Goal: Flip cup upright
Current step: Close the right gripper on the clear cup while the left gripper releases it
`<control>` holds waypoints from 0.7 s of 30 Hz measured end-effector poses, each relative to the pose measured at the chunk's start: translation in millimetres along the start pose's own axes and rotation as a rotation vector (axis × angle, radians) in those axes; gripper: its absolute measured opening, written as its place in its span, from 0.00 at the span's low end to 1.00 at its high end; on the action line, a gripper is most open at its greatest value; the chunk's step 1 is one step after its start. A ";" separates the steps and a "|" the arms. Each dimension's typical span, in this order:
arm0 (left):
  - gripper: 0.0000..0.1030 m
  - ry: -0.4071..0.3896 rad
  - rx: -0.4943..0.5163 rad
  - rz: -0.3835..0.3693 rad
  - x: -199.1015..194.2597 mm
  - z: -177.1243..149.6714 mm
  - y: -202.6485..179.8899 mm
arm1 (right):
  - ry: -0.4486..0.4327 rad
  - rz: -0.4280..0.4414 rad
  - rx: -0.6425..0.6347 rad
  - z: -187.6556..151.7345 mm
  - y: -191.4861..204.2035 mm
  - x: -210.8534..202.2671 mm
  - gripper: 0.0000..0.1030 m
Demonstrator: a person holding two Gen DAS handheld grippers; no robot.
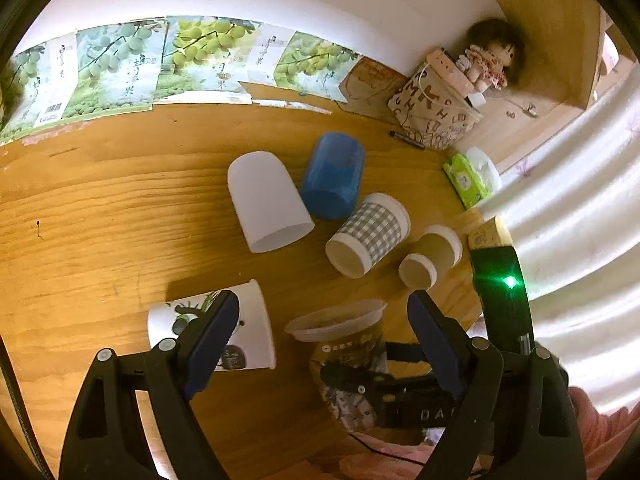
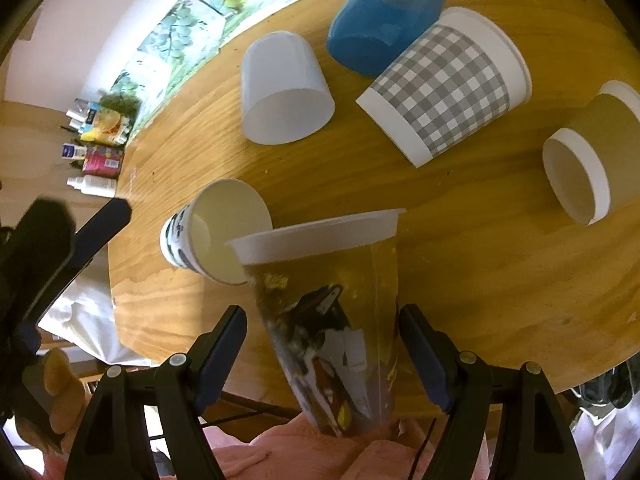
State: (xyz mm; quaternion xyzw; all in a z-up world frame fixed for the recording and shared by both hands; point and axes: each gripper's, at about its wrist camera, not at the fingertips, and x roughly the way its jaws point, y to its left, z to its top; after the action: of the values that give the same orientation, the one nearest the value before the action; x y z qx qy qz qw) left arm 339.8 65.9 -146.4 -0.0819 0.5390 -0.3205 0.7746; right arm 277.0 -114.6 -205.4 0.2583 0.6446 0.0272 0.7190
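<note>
We have the clear plastic cup (image 2: 320, 320) sitting between the fingers of our right claw (image 2: 322, 344), rim toward twelve o'clock and base toward six, hanging past the near edge of the counter (image 2: 480, 280). The claw is spread wide, and neither pad touches the cup wall; whether the cup rests on the counter edge or on something below, we cannot tell. Our left claw (image 1: 324, 340) is also released, hovering with the panda-print paper cup (image 1: 244, 332) lying on its side behind its nine o'clock finger.

To do this step well, we judge we should close the right claw slowly on the mid-wall, not the rim, since thin plastic buckles and slips. Squeeze only until the wall stops yielding.

The panda-print paper cup lies at ten o'clock, close by the rim, so we swing the mouth up and away from it. The checked cup (image 2: 448, 84), blue cup (image 2: 380, 20) and white cup (image 2: 284, 92) lie farther off.
</note>
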 end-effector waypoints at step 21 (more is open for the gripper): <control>0.86 0.112 0.047 -0.010 2.4 -1.9 26.4 | 0.032 0.007 0.068 16.9 3.5 29.2 0.77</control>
State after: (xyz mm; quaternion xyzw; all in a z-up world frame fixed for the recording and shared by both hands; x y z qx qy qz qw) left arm 349.4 85.5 -161.5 -0.0484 0.5736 -0.3409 0.7432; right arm 298.9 -106.4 -230.1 0.2842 0.6556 0.0120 0.6995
